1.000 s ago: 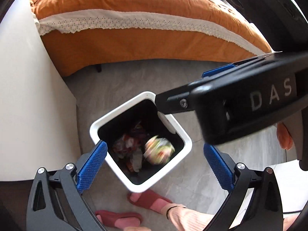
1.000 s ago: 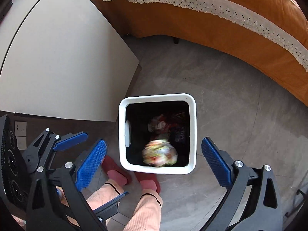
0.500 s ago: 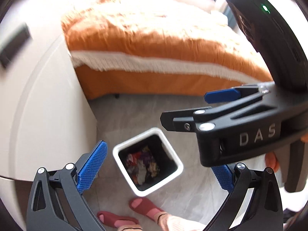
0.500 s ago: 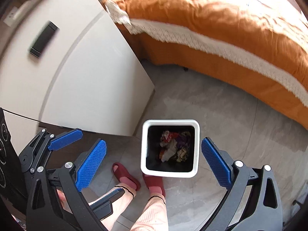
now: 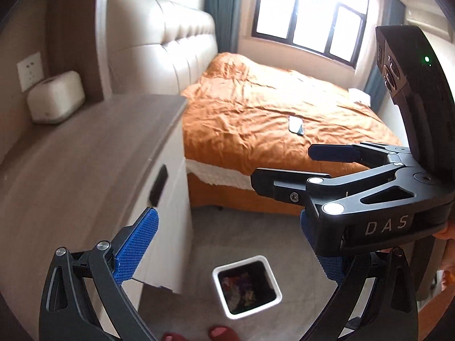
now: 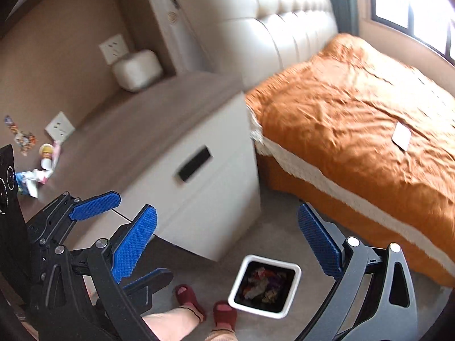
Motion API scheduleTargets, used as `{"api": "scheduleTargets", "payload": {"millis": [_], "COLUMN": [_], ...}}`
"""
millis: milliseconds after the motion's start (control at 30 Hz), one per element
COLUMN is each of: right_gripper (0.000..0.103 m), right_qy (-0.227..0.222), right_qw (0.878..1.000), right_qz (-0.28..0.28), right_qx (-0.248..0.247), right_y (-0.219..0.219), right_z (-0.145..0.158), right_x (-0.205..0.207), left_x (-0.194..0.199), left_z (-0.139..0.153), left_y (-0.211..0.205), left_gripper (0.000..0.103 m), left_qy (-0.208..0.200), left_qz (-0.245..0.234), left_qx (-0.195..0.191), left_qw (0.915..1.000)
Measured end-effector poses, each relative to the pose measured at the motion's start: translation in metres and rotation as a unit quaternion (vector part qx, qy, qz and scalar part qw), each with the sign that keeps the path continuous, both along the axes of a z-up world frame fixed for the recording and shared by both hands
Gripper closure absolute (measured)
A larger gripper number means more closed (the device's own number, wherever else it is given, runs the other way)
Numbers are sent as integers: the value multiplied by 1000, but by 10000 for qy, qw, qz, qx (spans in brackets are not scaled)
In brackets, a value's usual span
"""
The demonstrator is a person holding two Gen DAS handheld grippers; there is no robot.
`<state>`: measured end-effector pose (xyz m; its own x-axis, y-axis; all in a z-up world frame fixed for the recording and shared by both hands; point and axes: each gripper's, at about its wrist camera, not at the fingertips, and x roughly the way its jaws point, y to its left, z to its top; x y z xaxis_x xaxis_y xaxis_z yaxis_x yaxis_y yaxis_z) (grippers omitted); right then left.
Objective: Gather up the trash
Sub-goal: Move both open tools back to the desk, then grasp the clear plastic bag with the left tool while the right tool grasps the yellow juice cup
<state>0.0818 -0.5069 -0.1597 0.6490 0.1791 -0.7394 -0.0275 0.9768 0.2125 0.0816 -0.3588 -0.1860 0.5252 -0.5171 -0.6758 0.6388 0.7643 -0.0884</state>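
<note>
A white square trash bin (image 5: 219, 273) (image 6: 236, 285) stands on the grey floor with several crumpled wrappers inside. My left gripper (image 5: 230, 253) is open and empty, high above the bin. My right gripper (image 6: 227, 244) is also open and empty, with the bin low between its blue pads. In the left wrist view the right gripper (image 5: 281, 166) crosses in from the right at about bed height. One blue finger (image 6: 95, 203) of the left gripper shows at the left of the right wrist view. Loose wrappers (image 6: 31, 177) and a small cup (image 6: 47, 153) lie on the wooden top at far left.
A white bedside cabinet (image 6: 199, 187) stands left of the bin, with a white box (image 5: 55, 96) on its top. The orange-covered bed (image 5: 270, 113) holds a flat phone-like item (image 5: 295, 125). A person's feet in red slippers (image 6: 224, 312) are beside the bin.
A crumpled wrapper that was falling a second ago lies in the bin. Both grippers have risen and tilted up, so the bin shrank and the cabinet top, bed and window came into view.
</note>
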Motion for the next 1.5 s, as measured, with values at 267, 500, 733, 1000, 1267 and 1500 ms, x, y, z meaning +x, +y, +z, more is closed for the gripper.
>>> {"api": "scheduleTargets", "payload": {"millis": [267, 500, 733, 1000, 1267, 1500], "right_gripper": [4, 4, 4, 4, 4, 4], "right_qy": [-544, -784, -709, -557, -546, -162], "right_qw": [9893, 9630, 9361, 9287, 9200, 9127], "right_qz": [1300, 2516, 3396, 3628, 3872, 4082], "right_qx": [383, 568, 576, 533, 262, -58], "right_y": [83, 178, 272, 360, 438, 488], "right_z": [42, 63, 61, 55, 38, 6], "right_x": [48, 70, 84, 108, 149, 183], "left_x": [12, 17, 13, 31, 75, 107], "left_z": [53, 88, 95, 79, 53, 31], "left_y": [80, 170, 263, 351, 405, 429], "left_gripper": [5, 5, 5, 5, 5, 5], "left_qy": [-609, -865, -878, -722, -420, 8], "left_qz": [1459, 2778, 3734, 4285, 4176, 3775], "left_qx": [248, 387, 614, 950, 1011, 1065], "left_qw": [9871, 9560, 9215, 8956, 9020, 9199]}}
